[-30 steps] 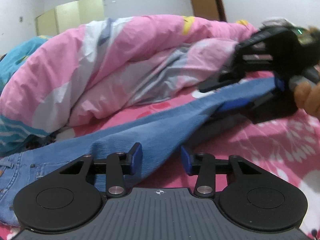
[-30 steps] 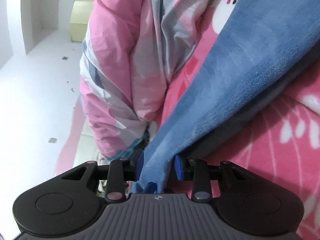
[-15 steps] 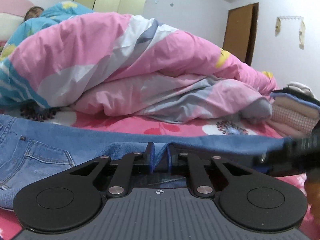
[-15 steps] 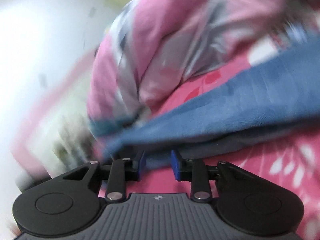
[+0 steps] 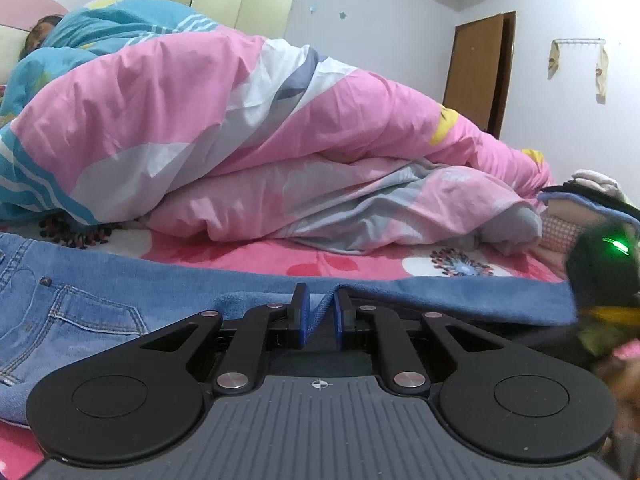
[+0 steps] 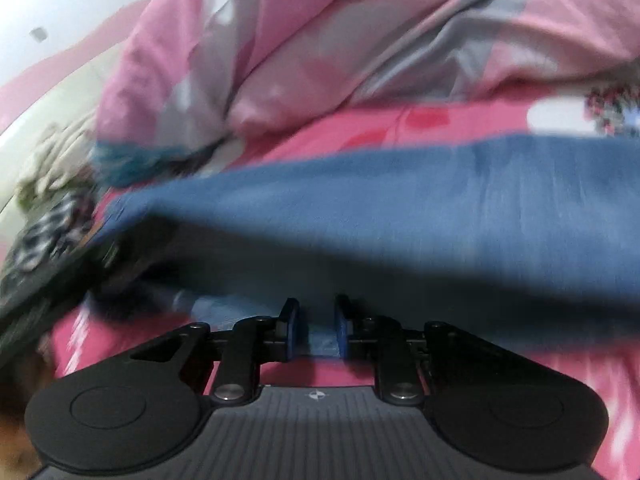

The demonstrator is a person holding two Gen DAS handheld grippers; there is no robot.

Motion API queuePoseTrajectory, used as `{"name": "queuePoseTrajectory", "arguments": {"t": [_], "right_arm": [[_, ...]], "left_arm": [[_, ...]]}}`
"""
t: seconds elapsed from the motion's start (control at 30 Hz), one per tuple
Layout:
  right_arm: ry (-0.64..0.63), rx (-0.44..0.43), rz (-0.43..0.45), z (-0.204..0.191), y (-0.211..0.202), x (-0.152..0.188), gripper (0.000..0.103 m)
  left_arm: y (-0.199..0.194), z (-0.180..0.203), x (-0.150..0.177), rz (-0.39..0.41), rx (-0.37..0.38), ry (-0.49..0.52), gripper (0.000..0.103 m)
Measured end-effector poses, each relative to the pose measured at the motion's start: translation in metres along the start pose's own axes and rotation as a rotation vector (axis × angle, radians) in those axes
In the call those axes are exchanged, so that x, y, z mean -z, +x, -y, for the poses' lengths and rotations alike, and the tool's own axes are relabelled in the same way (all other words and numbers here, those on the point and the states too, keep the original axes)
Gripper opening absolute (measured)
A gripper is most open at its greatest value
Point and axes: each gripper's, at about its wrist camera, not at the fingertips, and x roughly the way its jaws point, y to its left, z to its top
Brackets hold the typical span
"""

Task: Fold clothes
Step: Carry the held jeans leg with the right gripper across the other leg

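Note:
A pair of blue jeans (image 5: 92, 300) lies across the pink flowered bed sheet (image 5: 320, 260), waist and pocket at the left. My left gripper (image 5: 319, 316) is shut on a pinched fold of the jeans' leg near its edge. In the blurred right wrist view, my right gripper (image 6: 313, 326) is shut on the jeans (image 6: 400, 188), whose leg stretches across above the fingers. The right gripper's black body with a green light shows at the right edge of the left wrist view (image 5: 600, 264).
A bulky pink, white and grey quilt (image 5: 240, 140) fills the bed behind the jeans. A stack of folded clothes (image 5: 576, 208) sits at the far right. A person under a blue blanket (image 5: 100, 28) lies at the far left. A brown door (image 5: 478, 76) stands behind.
My left gripper closed on the jeans' leg and levelled out low over the bed. My right gripper swung round with the leg end, which now lies across the view.

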Motion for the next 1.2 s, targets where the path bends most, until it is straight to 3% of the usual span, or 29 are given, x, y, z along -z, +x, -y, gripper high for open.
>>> {"name": "queuePoseTrajectory", "arguments": {"t": [0.23,0.37,0.5,0.6,0.77,0.9,0.97,1.1,1.2], "right_arm": [[0.018,-0.024,-0.073,0.0,-0.01,0.008,0.019],[0.002,-0.046,-0.005,-0.01,0.008,-0.005,0.019],[0.027,-0.044,-0.034,-0.007,0.04,0.007,0.019],[-0.028,-0.047,-0.02,-0.016,0.027,0.024,0.019],[-0.005,-0.061,0.016,-0.008,-0.01,0.024,0.019],[0.001,0.044,0.073,0.015,-0.016,-0.001,0.019],[0.041,0.114,0.021,0.032,-0.005,-0.002,0.018],[0.038,0.116,0.011,0.037,-0.012,0.025,0.018],[0.024,0.121,-0.004,0.033,-0.023,0.017,0.019]], "left_arm": [[-0.001,0.001,0.002,-0.006,-0.005,0.005,0.011],[0.0,0.001,0.003,-0.007,-0.006,0.008,0.011],[0.002,0.001,0.003,-0.011,-0.01,0.01,0.011],[0.003,0.002,0.004,-0.014,-0.014,0.013,0.011],[0.003,0.002,0.004,-0.014,-0.018,0.017,0.011],[0.001,0.002,0.003,-0.011,-0.018,0.02,0.011],[0.001,0.002,0.002,-0.01,-0.019,0.02,0.011],[0.002,0.002,0.002,-0.01,-0.021,0.019,0.011],[0.002,0.003,0.002,-0.01,-0.023,0.016,0.011]]}}
